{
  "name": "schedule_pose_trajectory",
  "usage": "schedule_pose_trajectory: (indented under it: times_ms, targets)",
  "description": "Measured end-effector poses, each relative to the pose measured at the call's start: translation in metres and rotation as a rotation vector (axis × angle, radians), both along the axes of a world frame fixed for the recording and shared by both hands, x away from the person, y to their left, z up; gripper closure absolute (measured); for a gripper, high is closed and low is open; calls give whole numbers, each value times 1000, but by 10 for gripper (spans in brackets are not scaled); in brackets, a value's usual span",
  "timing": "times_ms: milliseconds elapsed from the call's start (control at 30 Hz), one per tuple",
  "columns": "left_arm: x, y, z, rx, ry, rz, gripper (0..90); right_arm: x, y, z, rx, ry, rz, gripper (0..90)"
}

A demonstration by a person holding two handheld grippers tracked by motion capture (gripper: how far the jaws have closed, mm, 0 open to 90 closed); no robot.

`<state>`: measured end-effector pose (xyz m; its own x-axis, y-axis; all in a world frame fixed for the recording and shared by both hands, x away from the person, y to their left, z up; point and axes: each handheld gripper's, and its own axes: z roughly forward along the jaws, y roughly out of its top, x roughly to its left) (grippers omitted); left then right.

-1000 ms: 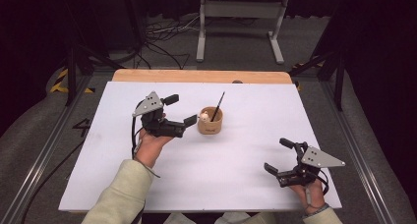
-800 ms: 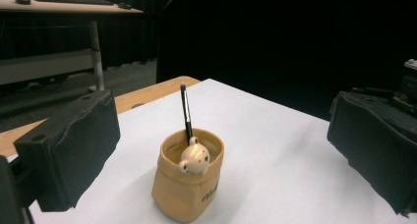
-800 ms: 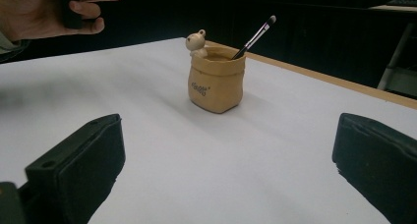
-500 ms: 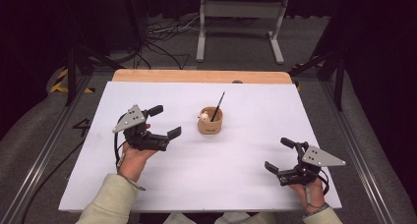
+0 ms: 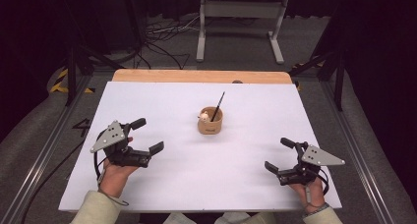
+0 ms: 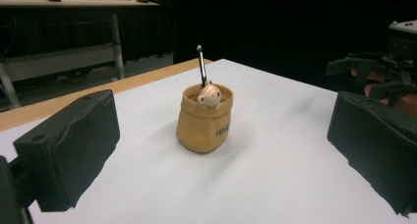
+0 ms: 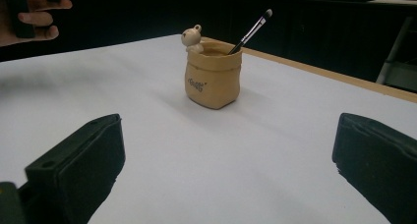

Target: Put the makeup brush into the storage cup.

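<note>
A small tan pot [image 5: 210,121] shaped like a sack is standing upright near the middle of the white counter [image 5: 246,184], a little toward its far edge. A dark brush [image 5: 218,106] is leaning inside it, its tip sticking up and tilting toward the far right in the high view, and a tiny pale bear figure [image 5: 203,117] is perching on the pot's rim on the side facing the left hand.

The left hand-held gripper [image 5: 146,135] is hovering over the near-left part of the counter, well apart from the pot, with its jaws standing wide apart and gripping nothing. In the left gripper view the pot [image 6: 205,118] is sitting straight ahead between the two black jaws but farther off, touching neither, with the bear [image 6: 209,95] facing the camera and the brush [image 6: 201,66] rising behind it.

The right hand-held gripper [image 5: 279,155] is sitting at the near-right corner of the counter, also well apart from the pot, its jaws likewise spread and holding nothing. In the right gripper view the pot [image 7: 213,76] is lying ahead and slightly left of centre, beyond the jaws, with the brush [image 7: 252,32] slanting up to the right and the bear [image 7: 191,39] on the rim's left. Fingers of the person's left hand [image 7: 29,18] are showing at that view's top left corner.
</note>
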<state>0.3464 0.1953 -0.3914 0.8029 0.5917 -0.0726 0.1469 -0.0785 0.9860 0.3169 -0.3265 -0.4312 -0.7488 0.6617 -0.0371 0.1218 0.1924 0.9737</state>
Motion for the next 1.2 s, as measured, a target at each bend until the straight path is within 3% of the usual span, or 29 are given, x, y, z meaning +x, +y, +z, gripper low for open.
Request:
schedule_pose_trajectory:
  times_ms: [200,567,733,933,1200]
  targets:
    - [-13,10,-14,-3,26,17,0,0,0,0,0,2,5,0]
    - [-28,21,-25,22,-6,-7,0,0,0,-1,6,0,15,0]
    - [-32,30,-33,16,29,22,0,0,0,-2,8,2,22,0]
    - [-38,31,-44,45,48,18,0,-1,3,-2,8,-3,35,0]
    - [-37,33,-46,28,21,19,0,-1,3,-5,-5,3,31,0]
